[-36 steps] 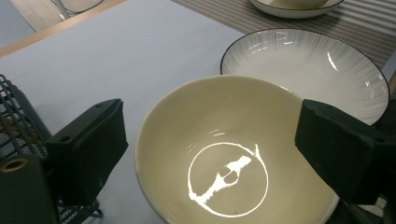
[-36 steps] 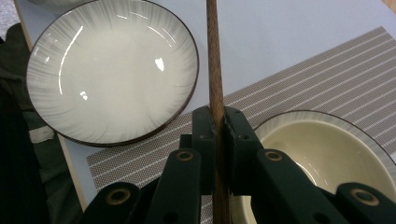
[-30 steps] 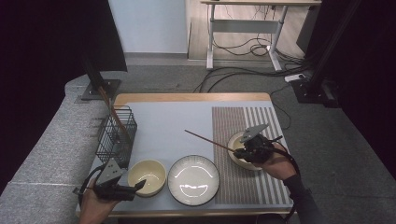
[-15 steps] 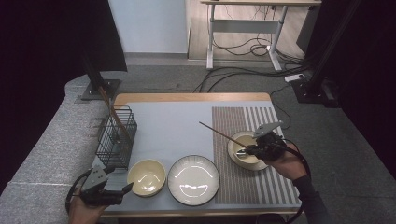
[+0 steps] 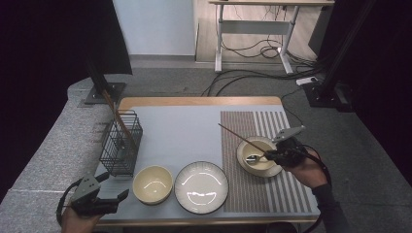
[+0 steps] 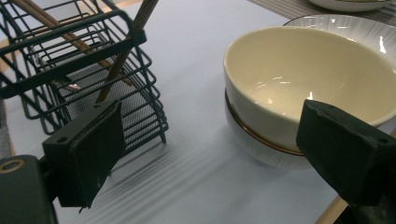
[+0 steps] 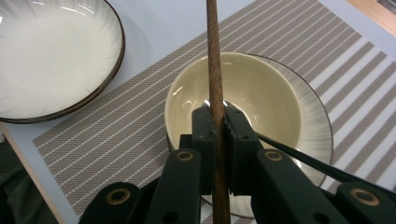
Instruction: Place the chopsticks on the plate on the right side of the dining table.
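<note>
Pale grey worktop (image 5: 184, 131) with a wooden edge, carrying all items; positions are given relative to the wide, shallow white plate with a dark rim (image 5: 201, 187) near its front edge. To the right of the plate lies a brown-and-white striped woven placemat (image 5: 252, 194), on which stands a cream ceramic bowl (image 5: 259, 156) holding a small metal spoon (image 5: 253, 158). To the far left of the plate stands a black wire utensil basket (image 5: 121, 143), upright, with wooden chopsticks (image 5: 116, 116) leaning in it, apparently the store for such utensils. Just left of the plate sits a second cream ceramic bowl (image 5: 152, 184). The right gripper (image 5: 272, 154), over the bowl on the placemat, has its jaws pressed together on a long brown wooden chopstick (image 7: 214, 56), pinched near one end so that the shaft slants up and away toward the worktop's middle. The left gripper (image 5: 116, 198), at the front left corner beyond the second bowl, has its jaws spread and empty, seemingly idle while facing basket and bowl.
</note>
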Demonstrator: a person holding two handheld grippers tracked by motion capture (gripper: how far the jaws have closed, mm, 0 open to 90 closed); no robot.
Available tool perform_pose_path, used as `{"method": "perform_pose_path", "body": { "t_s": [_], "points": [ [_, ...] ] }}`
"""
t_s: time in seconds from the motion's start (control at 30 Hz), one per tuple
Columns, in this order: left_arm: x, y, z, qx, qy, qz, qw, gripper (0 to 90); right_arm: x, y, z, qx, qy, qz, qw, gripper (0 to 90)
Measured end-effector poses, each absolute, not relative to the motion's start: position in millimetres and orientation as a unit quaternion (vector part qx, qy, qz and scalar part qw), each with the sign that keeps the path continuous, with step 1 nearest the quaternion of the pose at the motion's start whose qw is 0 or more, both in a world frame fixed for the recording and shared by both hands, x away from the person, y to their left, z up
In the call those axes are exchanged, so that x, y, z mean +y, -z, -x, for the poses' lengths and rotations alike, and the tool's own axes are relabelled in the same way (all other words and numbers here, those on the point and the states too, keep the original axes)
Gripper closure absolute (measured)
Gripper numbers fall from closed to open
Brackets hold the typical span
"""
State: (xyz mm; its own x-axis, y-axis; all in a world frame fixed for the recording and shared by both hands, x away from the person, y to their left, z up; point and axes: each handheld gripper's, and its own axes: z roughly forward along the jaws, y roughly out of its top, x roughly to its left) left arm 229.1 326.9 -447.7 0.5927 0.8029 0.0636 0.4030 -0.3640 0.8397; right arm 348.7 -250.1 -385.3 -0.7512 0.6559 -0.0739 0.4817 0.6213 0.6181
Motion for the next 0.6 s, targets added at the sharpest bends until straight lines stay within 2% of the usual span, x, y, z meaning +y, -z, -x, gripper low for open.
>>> {"method": "perform_pose_path", "body": {
  "t_s": [0.6],
  "points": [
    [335.3,474.7,-235.4,0.404,-0.245,-0.792,0.387,8.2,-269.5,384.2,-346.7,0.877,-0.289,-0.346,0.165,84.2]
  ]
}}
